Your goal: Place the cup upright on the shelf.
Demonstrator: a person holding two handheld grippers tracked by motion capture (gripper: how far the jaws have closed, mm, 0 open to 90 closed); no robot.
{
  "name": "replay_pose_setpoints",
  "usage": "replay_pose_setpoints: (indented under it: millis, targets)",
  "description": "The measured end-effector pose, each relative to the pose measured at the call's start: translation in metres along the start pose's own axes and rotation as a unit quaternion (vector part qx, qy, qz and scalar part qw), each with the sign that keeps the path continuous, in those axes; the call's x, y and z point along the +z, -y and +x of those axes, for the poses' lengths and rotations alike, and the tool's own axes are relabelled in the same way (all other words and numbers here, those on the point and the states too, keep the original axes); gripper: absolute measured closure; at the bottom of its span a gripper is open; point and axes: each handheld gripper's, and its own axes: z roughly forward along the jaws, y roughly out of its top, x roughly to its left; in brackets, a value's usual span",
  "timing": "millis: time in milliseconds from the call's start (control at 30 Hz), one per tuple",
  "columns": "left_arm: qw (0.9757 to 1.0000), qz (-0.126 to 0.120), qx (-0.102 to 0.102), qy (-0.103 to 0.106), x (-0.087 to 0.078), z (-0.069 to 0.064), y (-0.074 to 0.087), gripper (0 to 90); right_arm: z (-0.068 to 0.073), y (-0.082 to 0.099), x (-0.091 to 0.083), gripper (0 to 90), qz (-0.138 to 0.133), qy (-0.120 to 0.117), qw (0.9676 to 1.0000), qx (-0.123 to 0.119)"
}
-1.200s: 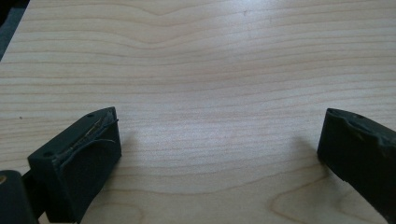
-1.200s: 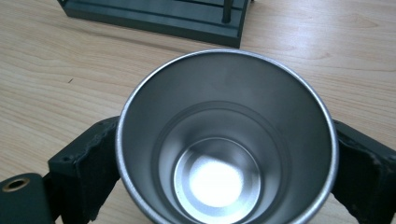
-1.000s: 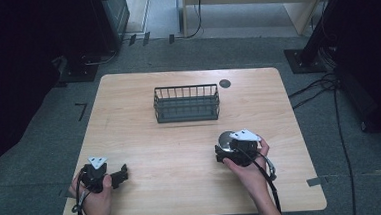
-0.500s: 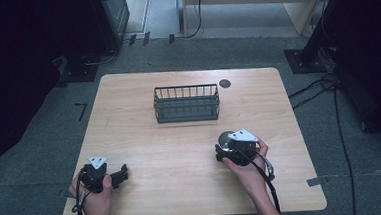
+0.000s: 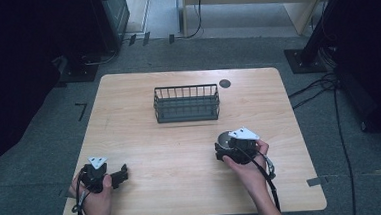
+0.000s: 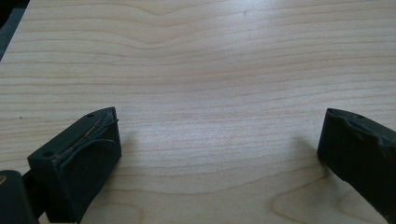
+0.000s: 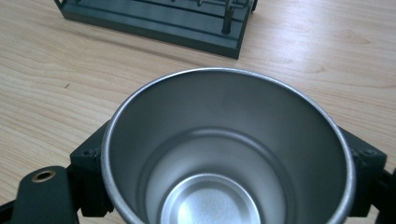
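Steel cup (image 7: pixel 224 154) (empty), wire basket (image 5: pixel 186 103) bare

Right hand-held gripper (image 7: pixel 224 186): both black jaws have just been closing and now press the outer wall of a steel cup (image 7: pixel 224 154), one on each side. Cup upright, mouth open, interior empty. Dark wire rack (image 7: pixel 159 14) stands beyond it on the wooden worktop (image 7: pixel 56 79), apart from the cup.
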Motion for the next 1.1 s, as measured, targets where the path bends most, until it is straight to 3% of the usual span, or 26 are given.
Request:
replay_pose_setpoints:
  millis: [700,1100]
  targets:
    - [1.0,0.0,0.0,0.0,0.0,0.0,0.0,0.0,0.002,-0.028,-0.005,15.0,-0.017,-0.015,0.9997,-0.003]
    - [1.0,-0.001,-0.001,0.0,0.0,0.0,0.0,0.0,0.006,-0.047,-0.004,15.0,-0.021,-0.019,0.9994,-0.017]
